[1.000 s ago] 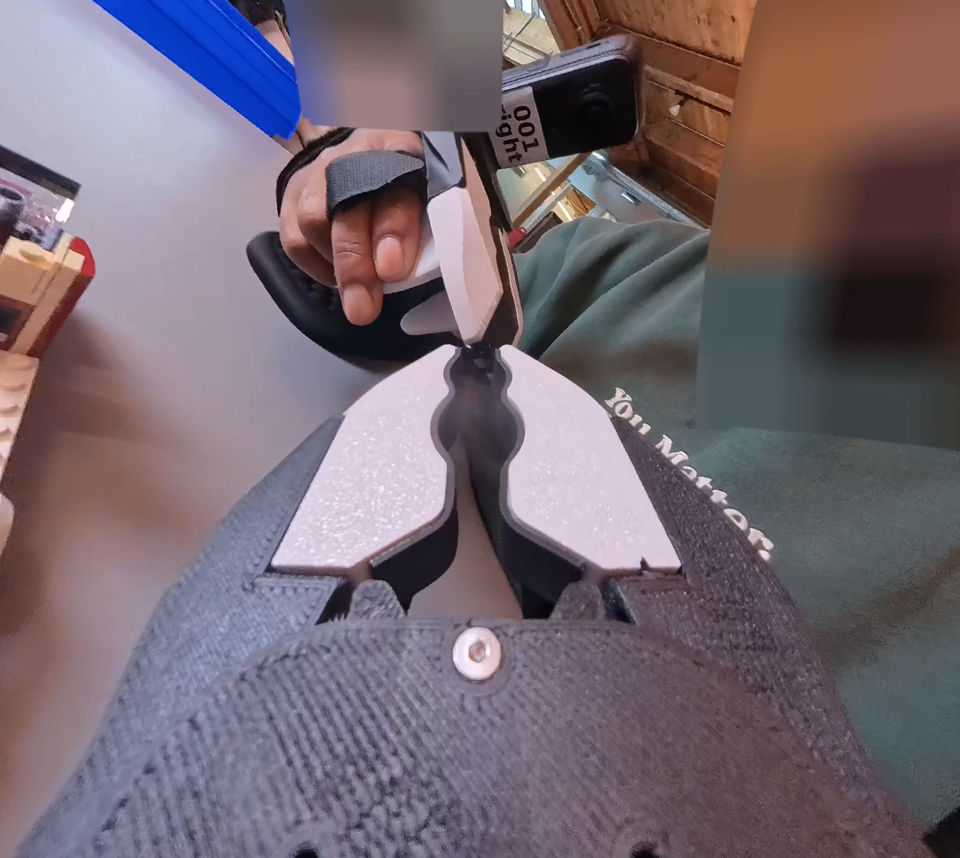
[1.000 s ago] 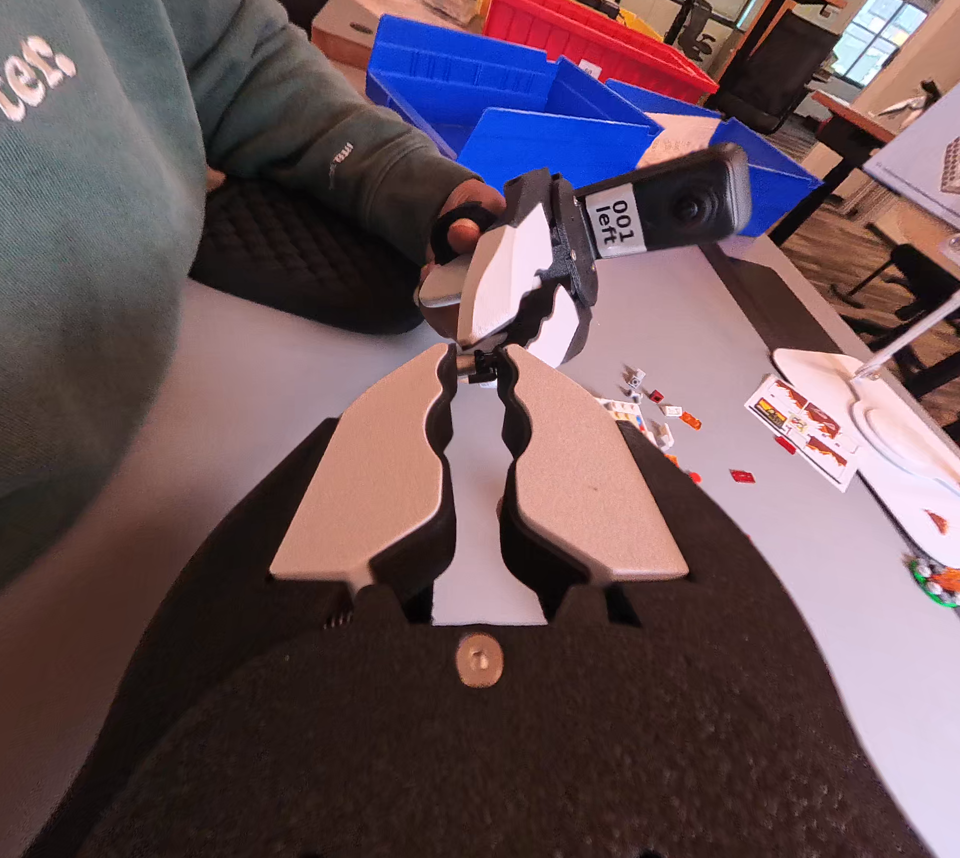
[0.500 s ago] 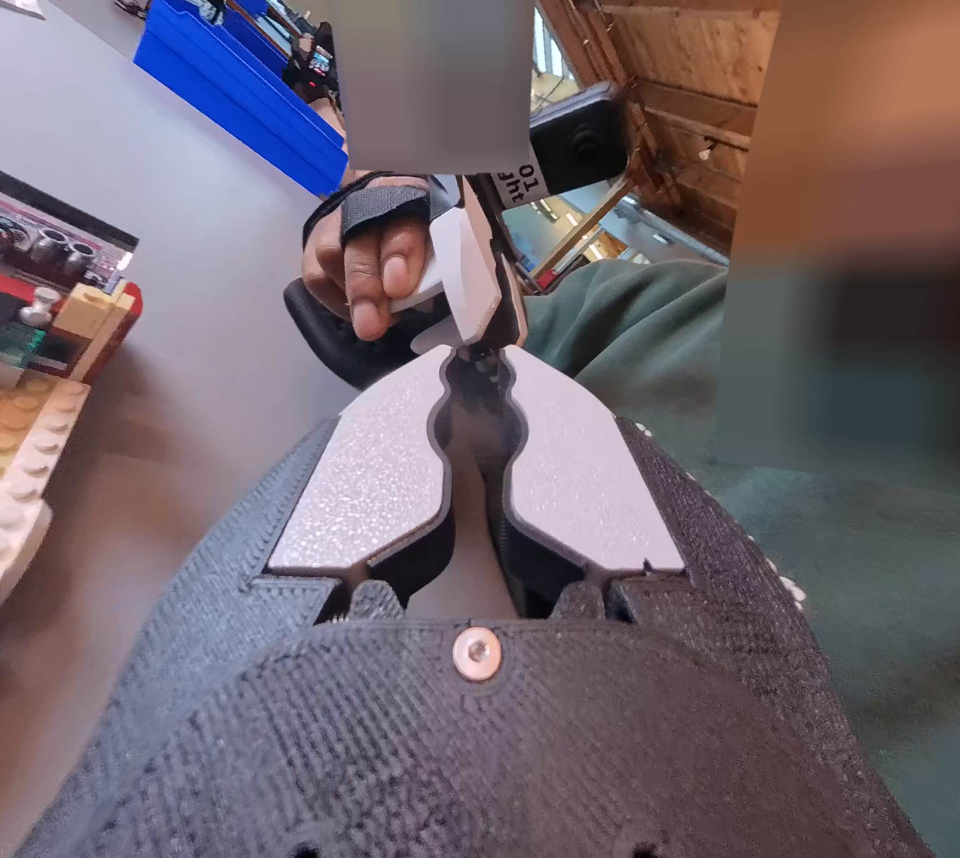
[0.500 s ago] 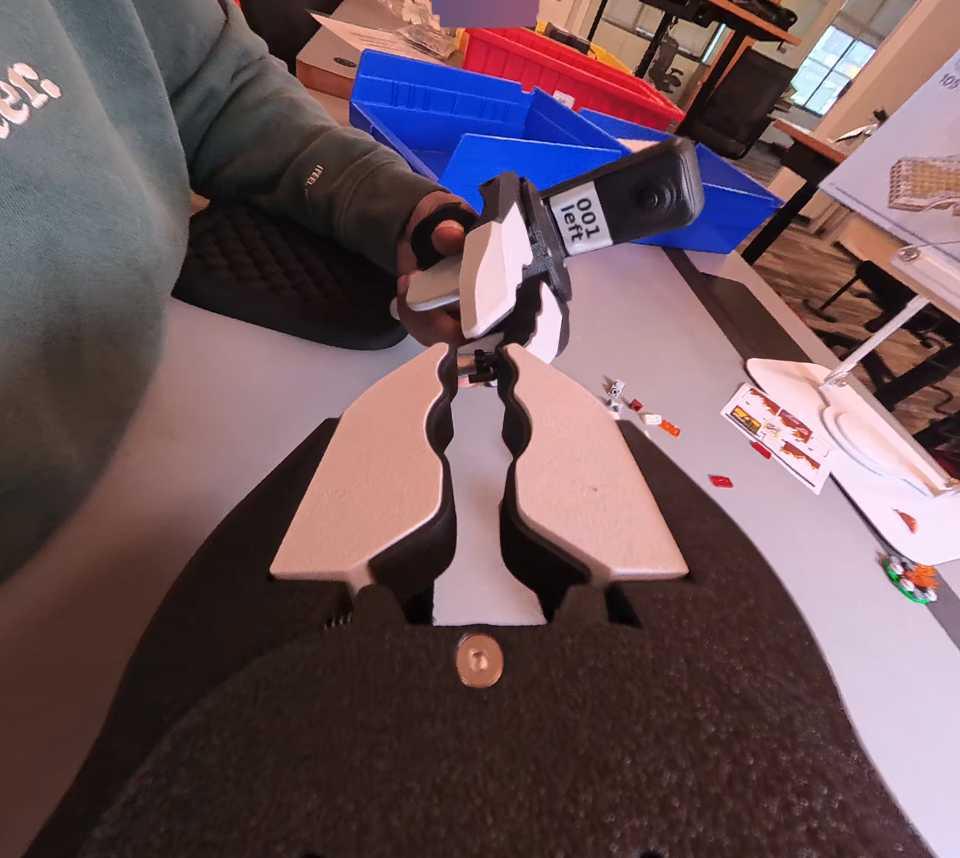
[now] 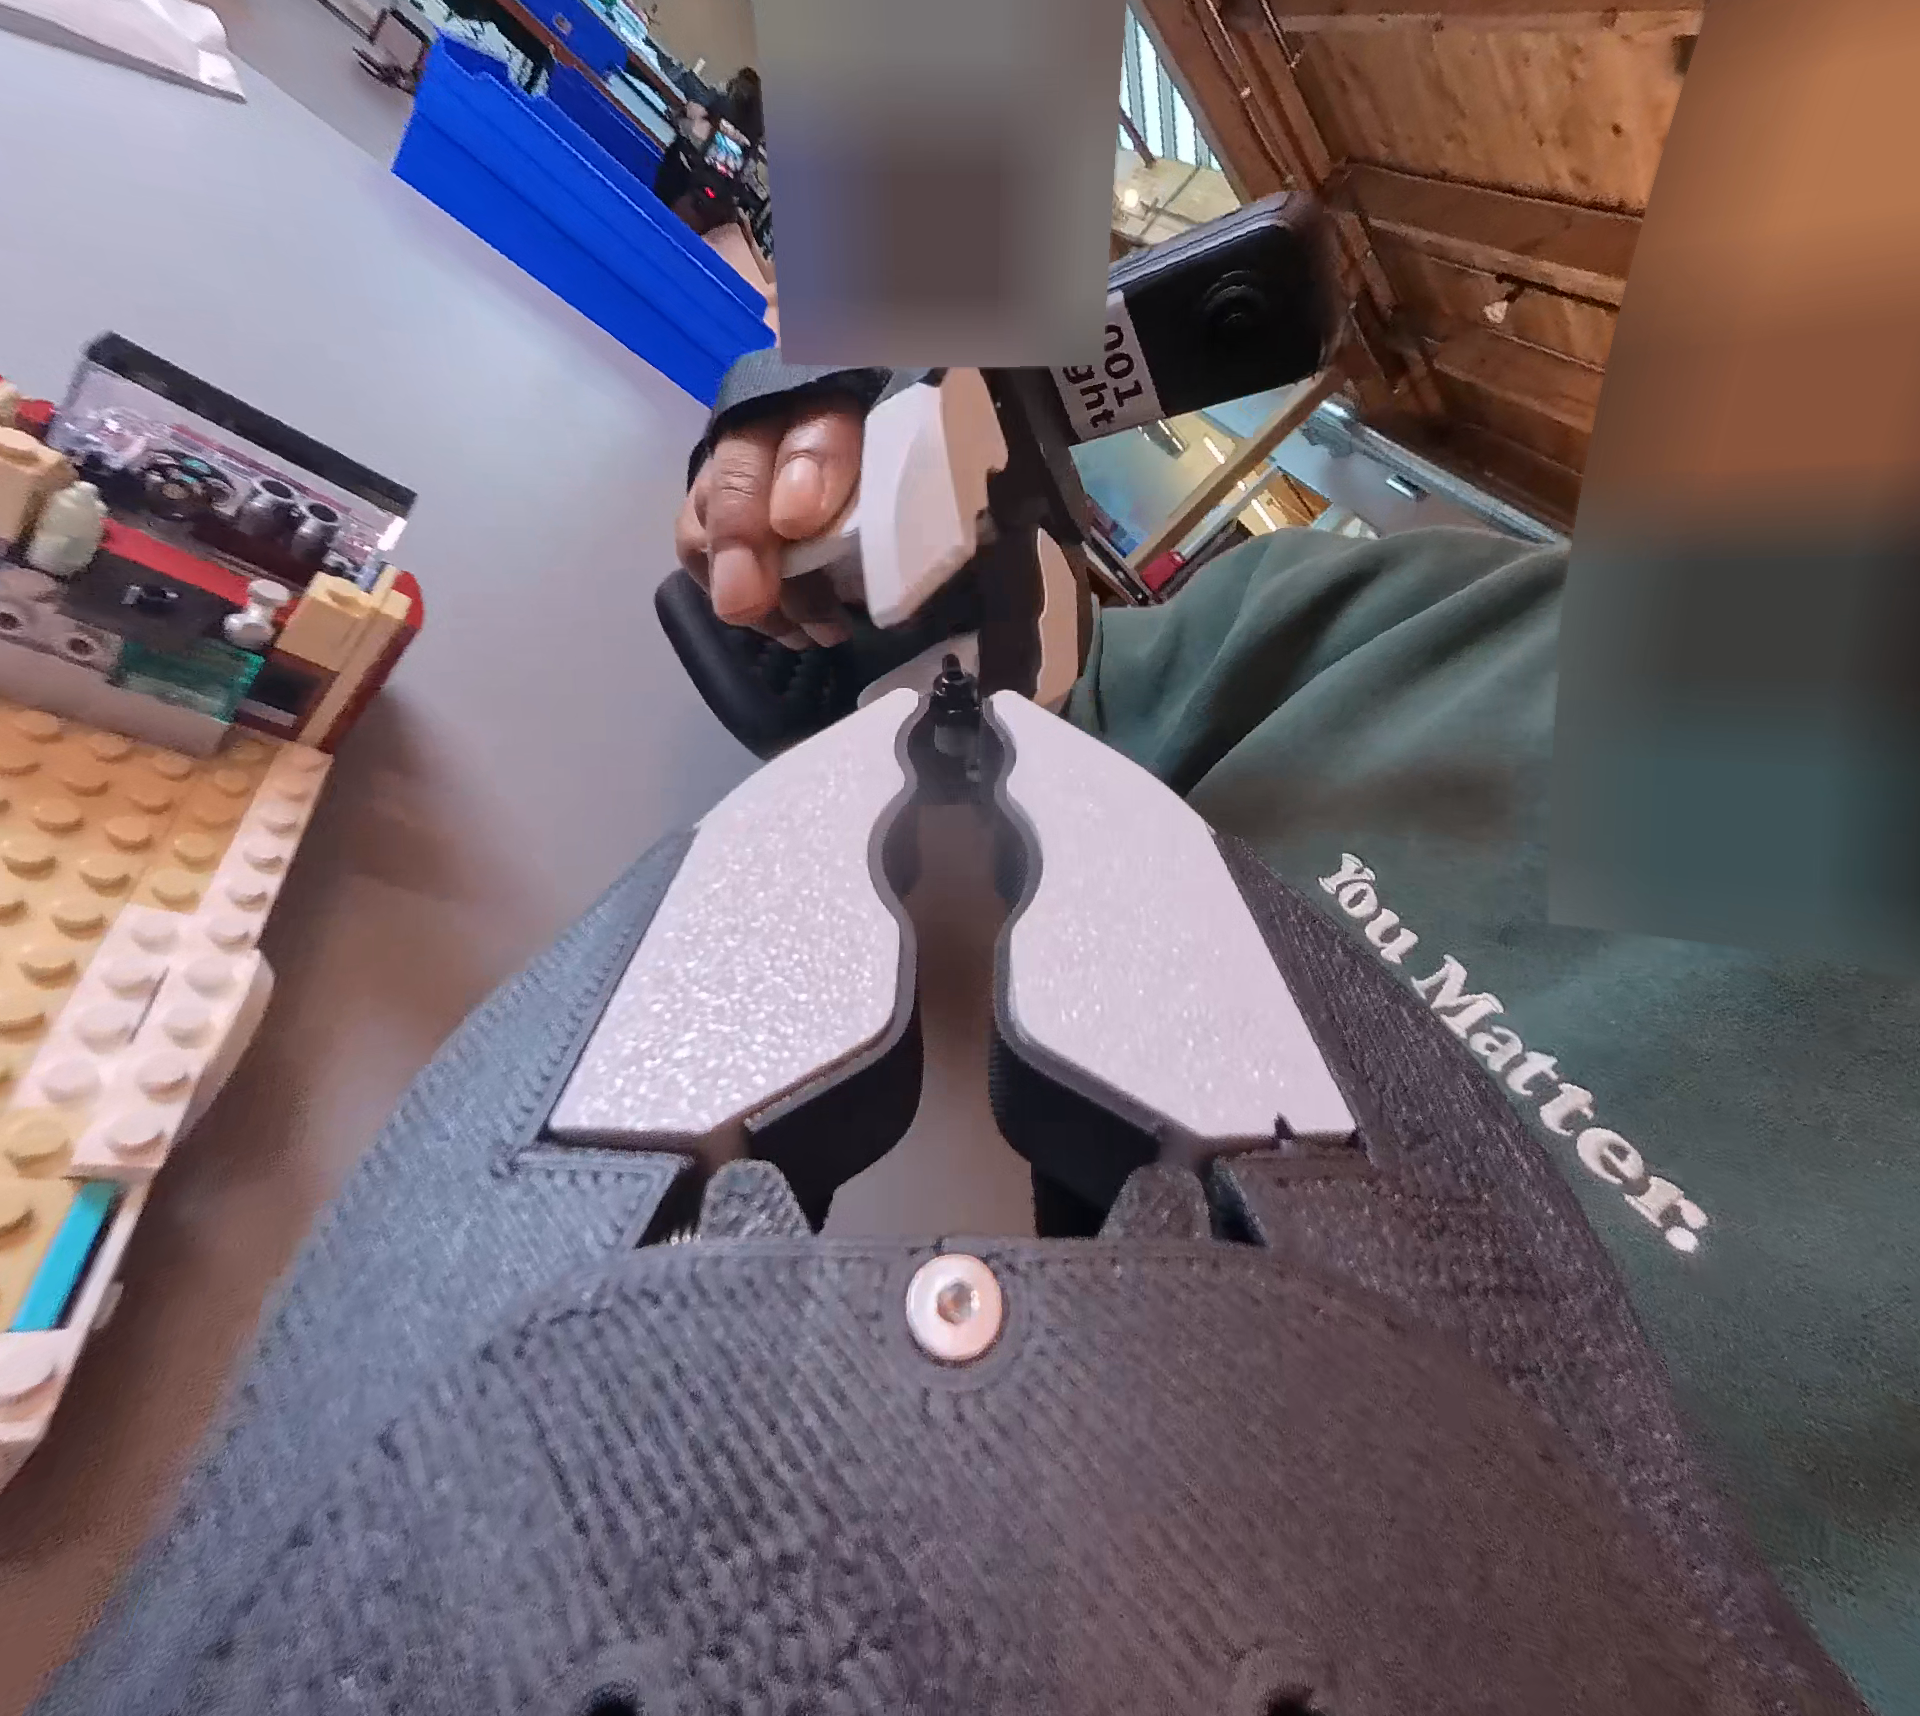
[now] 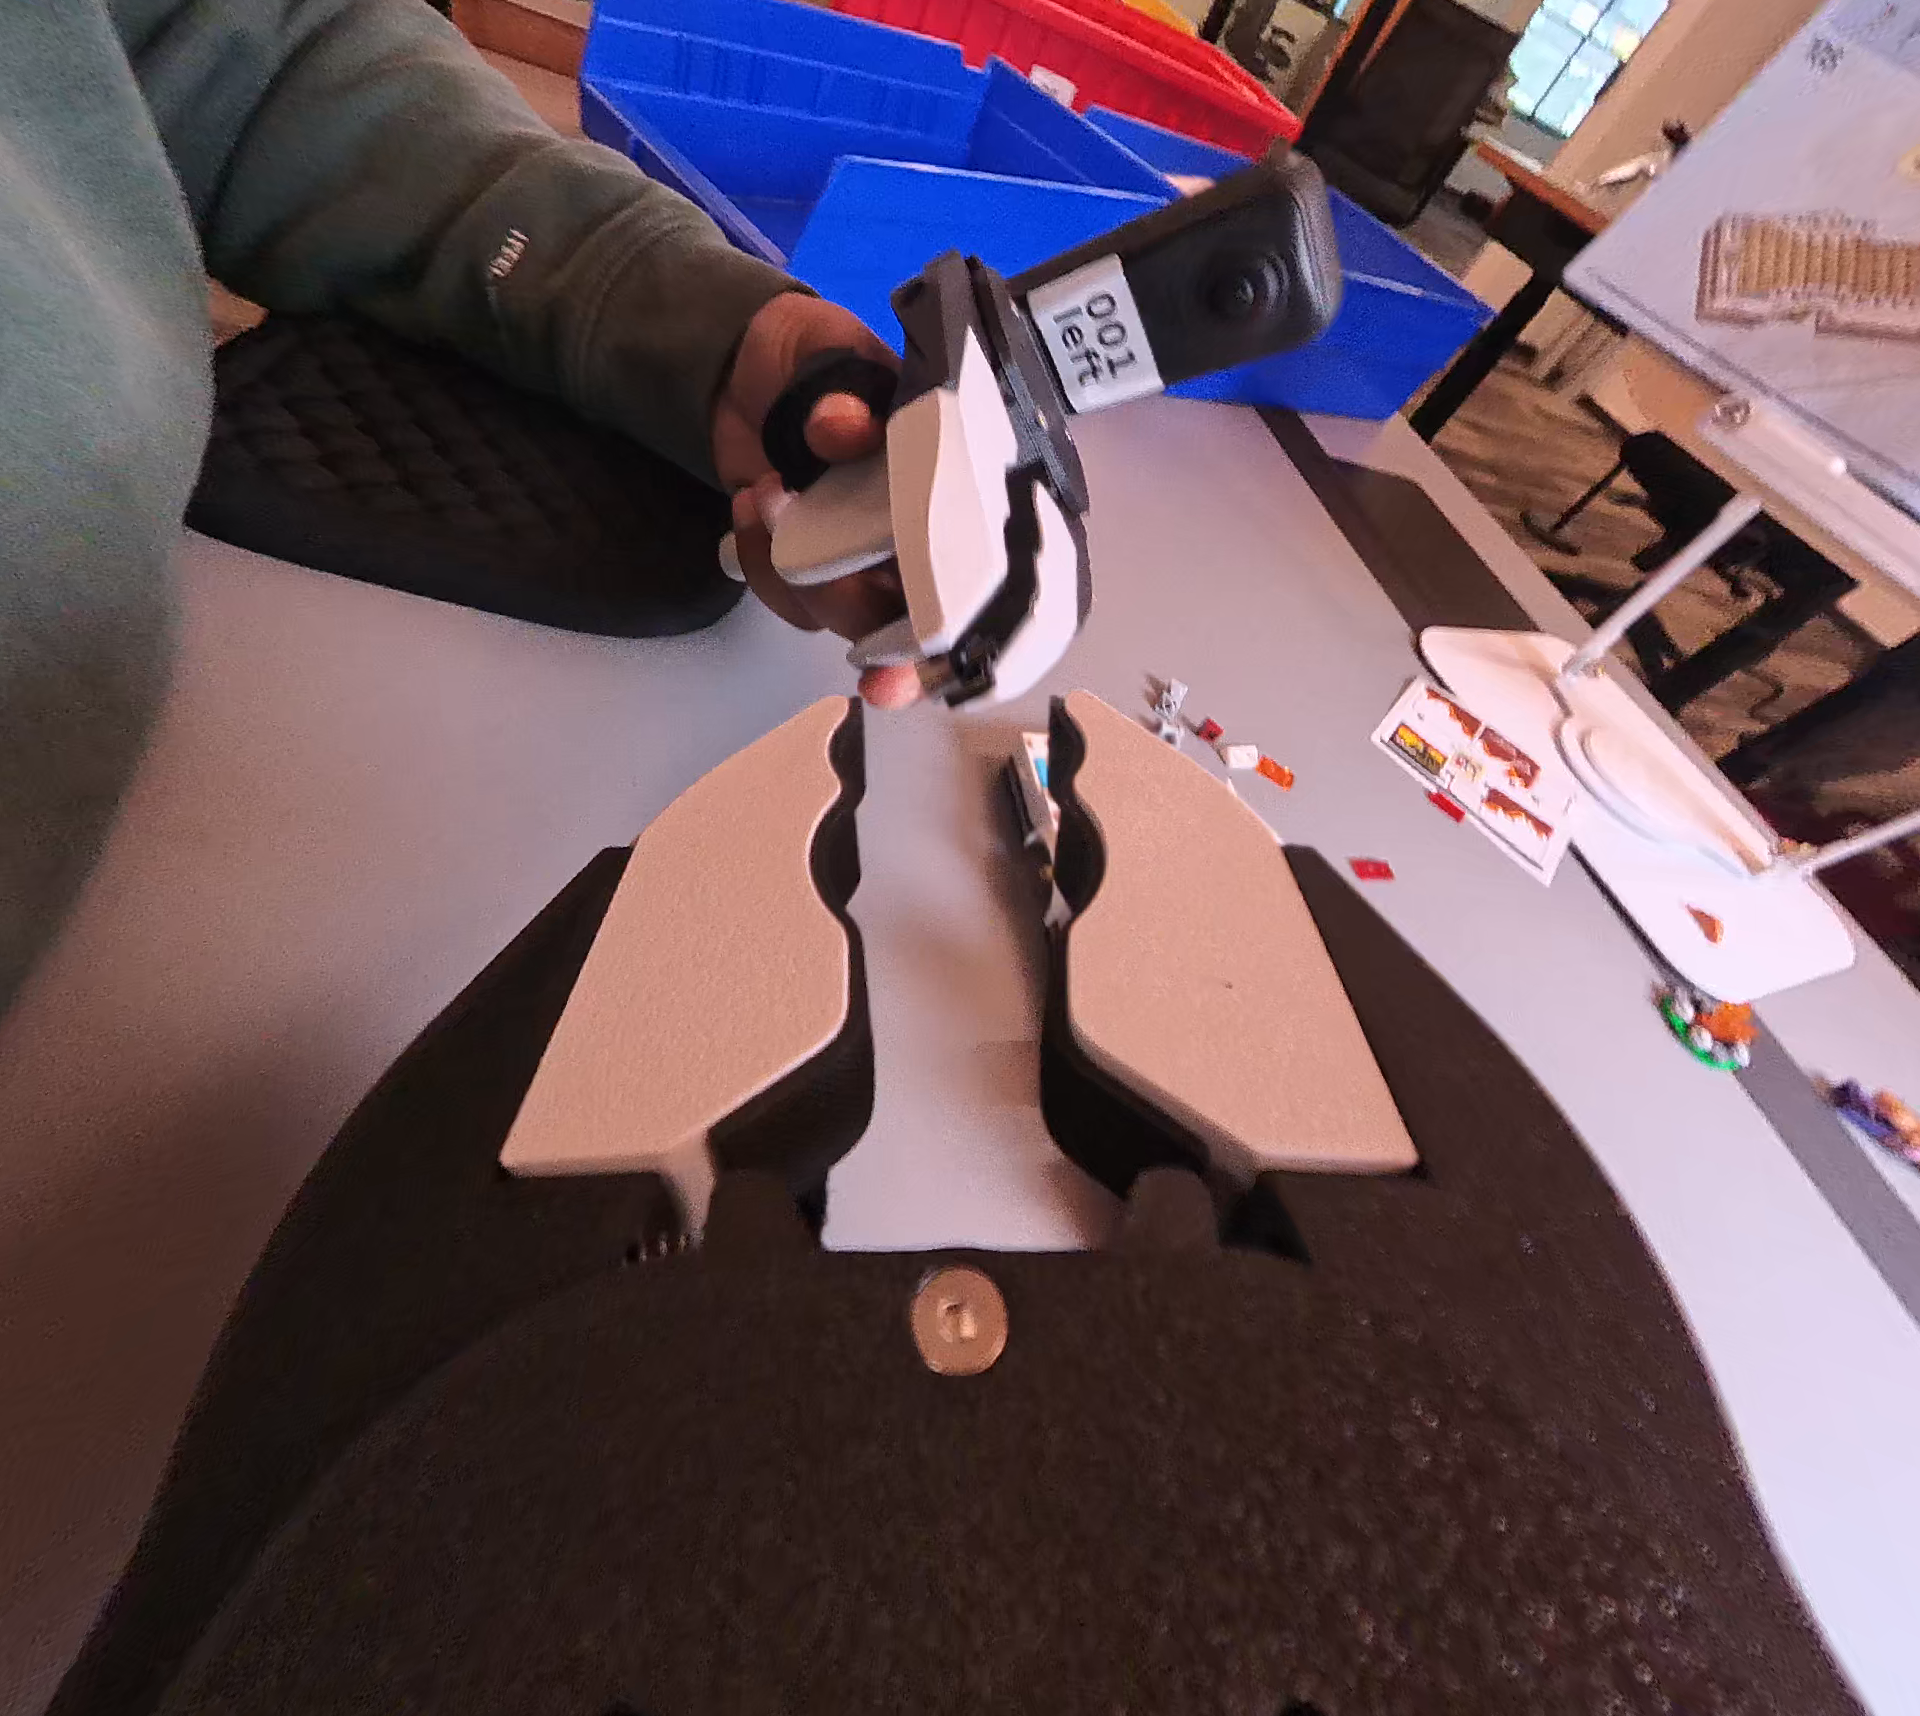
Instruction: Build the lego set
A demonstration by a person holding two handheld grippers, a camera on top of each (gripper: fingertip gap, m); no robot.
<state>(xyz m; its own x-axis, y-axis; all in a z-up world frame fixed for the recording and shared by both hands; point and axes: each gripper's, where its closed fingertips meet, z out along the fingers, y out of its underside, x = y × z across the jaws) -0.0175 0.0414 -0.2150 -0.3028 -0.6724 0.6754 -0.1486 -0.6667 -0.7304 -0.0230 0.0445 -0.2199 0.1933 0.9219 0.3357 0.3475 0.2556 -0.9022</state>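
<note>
My left gripper [image 5: 954, 716] is held above the table, shut on a small black lego piece [image 5: 948, 698] pinched at its tips. It also shows in the right wrist view [image 6: 971, 674], with the black piece [image 6: 961, 664] at its tip. My right gripper [image 6: 956, 716] is open and empty, its tips just below and on either side of the left gripper's tip. A partly built lego model [image 5: 177, 565] stands on a tan studded baseplate [image 5: 94, 877] at the left of the left wrist view.
Loose small pieces [image 6: 1231, 747] and a sticker sheet [image 6: 1470, 767] lie on the grey table, to the right. A white stand base [image 6: 1662, 845] holds an instruction page. Blue bins [image 6: 914, 139] and a red bin [image 6: 1049, 14] sit behind. A black pad [image 6: 447, 482] lies under the person's arm. Left and right tips are no more than a few centimetres apart.
My right gripper has opened and let go of the small black piece that both grippers held. My left gripper still holds it. The two grippers have drawn slightly apart.
</note>
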